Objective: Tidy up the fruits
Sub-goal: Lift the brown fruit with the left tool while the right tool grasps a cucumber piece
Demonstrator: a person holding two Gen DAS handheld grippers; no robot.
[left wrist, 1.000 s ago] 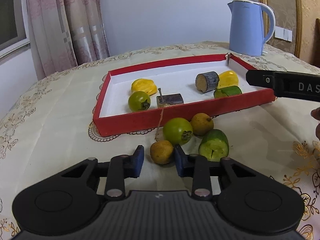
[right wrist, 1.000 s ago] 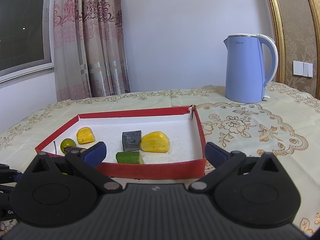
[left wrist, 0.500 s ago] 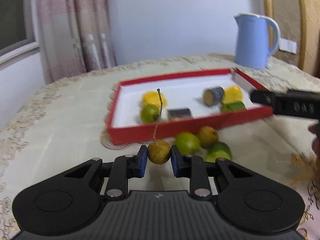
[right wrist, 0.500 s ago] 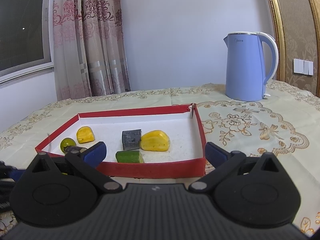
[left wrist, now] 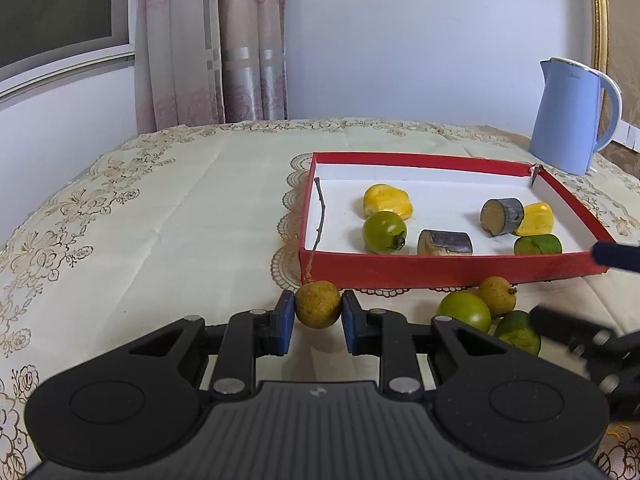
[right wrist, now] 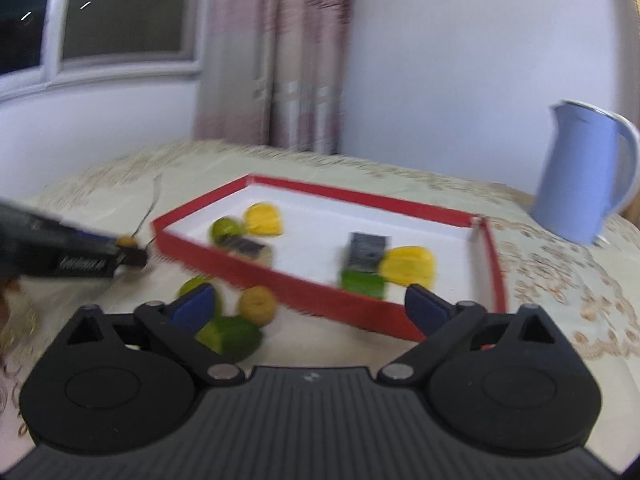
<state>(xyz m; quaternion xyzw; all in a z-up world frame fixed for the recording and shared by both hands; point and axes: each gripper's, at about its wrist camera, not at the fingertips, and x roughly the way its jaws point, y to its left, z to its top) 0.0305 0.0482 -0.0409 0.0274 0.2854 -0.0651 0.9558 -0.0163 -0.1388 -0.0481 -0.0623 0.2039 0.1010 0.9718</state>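
My left gripper [left wrist: 318, 320] is shut on a small brown fruit [left wrist: 318, 305] with a long thin stem, held left of the red tray [left wrist: 440, 269]. The tray holds two yellow fruits, a green round fruit [left wrist: 384, 232], a green piece and two grey-brown cylinders. On the cloth in front of the tray lie a green round fruit [left wrist: 464, 311], another brown fruit [left wrist: 497, 296] and a green cut piece [left wrist: 518, 330]. My right gripper [right wrist: 310, 304] is open above these [right wrist: 258, 305], blurred. The left gripper also shows in the right wrist view [right wrist: 128, 248].
A blue kettle [left wrist: 574, 116] stands behind the tray at the right. The table has a cream embroidered cloth [left wrist: 160, 232]. Curtains and a window lie behind the table's far left edge.
My left gripper closed on the brown fruit, lifted it and moved left of the tray. My right gripper swung down and left, over the loose fruits in front of the tray.
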